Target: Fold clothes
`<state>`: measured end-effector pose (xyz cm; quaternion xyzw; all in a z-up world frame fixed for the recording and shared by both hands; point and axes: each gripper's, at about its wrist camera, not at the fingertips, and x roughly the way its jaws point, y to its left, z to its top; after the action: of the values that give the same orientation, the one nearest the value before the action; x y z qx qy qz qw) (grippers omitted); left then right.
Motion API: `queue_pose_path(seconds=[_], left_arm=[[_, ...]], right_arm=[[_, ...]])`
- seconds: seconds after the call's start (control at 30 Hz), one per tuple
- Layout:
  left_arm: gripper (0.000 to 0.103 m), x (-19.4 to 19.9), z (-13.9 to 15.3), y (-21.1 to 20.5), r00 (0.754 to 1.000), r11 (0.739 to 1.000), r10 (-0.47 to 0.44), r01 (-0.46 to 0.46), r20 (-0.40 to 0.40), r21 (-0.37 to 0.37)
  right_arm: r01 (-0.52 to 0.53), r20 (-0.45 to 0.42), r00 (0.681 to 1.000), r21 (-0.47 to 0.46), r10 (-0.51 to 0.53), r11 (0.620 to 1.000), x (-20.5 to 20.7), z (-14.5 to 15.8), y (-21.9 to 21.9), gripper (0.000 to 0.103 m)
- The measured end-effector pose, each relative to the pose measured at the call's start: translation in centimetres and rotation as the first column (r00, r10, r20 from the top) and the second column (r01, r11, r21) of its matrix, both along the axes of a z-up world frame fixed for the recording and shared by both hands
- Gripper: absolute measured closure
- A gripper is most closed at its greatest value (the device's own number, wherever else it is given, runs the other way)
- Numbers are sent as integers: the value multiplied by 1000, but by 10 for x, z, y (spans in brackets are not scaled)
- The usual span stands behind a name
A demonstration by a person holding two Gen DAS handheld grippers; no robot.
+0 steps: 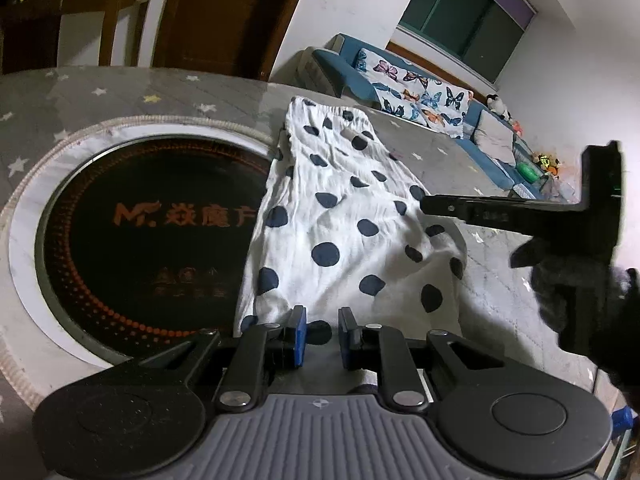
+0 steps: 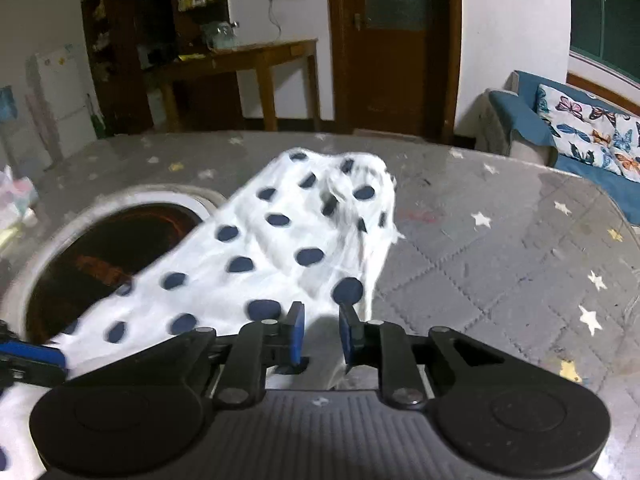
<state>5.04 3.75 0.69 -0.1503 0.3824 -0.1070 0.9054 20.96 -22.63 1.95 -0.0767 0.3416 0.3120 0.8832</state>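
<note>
Our left gripper (image 1: 322,330) stands with its blue pads parted at the near hem of the polka-dot garment (image 1: 340,216), and our right gripper (image 2: 320,330) stands likewise, parted, over the same cloth's near right corner. Whether either pinches fabric, we cannot tell. The garment runs lengthwise away from both toward the table's (image 2: 480,248) far edge, its left side lapping the round black hob (image 1: 140,240). It is thin, crinkled, white cloth with navy dots.
</note>
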Motion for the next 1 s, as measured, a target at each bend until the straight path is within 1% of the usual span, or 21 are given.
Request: queue_pose_path(seconds=[0.03, 0.1, 0.17, 0.23, 0.27, 0.33, 0.4, 0.47, 0.63, 0.83, 1.0], left_arm=[[81, -1, 1, -1, 1000, 1000, -2, 2, 5, 6], [78, -3, 3, -4, 1000, 1000, -7, 7, 16, 17], [77, -4, 6, -6, 1000, 1000, -12, 12, 26, 28], [75, -5, 6, -10, 999, 999, -19, 18, 29, 42], [75, -4, 4, -11, 999, 999, -22, 21, 26, 51], [75, -5, -1, -13, 1000, 998, -23, 22, 18, 66], [75, -8, -5, -13, 999, 997, -30, 28, 30, 71], [75, -11, -5, -11, 999, 998, -30, 29, 30, 62], [75, -18, -6, -8, 999, 998, -38, 37, 38, 41], [75, -24, -7, 1, 998, 999, -46, 46, 48, -5], [72, -26, 5, -2, 996, 999, -55, 54, 69, 6]], right_arm=[[-35, 6, 999, 7, 35, 999, -10, 5, 0, 81], [-103, 24, 994, -6, 103, 995, -32, 13, 1, 66], [-155, 33, 987, -33, 156, 987, -49, 14, 6, 61], [-184, 34, 982, -68, 186, 981, -60, 8, 13, 54], [-198, 33, 979, -85, 201, 977, -66, 6, 17, 48], [-221, 33, 974, -114, 226, 969, -74, 0, 22, 48], [-228, 34, 972, -130, 234, 965, -77, -6, 21, 47], [-232, 31, 971, -142, 238, 962, -79, -11, 21, 46], [-232, 1, 972, -164, 235, 959, -84, -7, 18, 46], [-222, -14, 975, -180, 224, 958, -91, -4, 16, 46], [-205, -16, 978, -211, 206, 956, -93, 1, 26, 44]])
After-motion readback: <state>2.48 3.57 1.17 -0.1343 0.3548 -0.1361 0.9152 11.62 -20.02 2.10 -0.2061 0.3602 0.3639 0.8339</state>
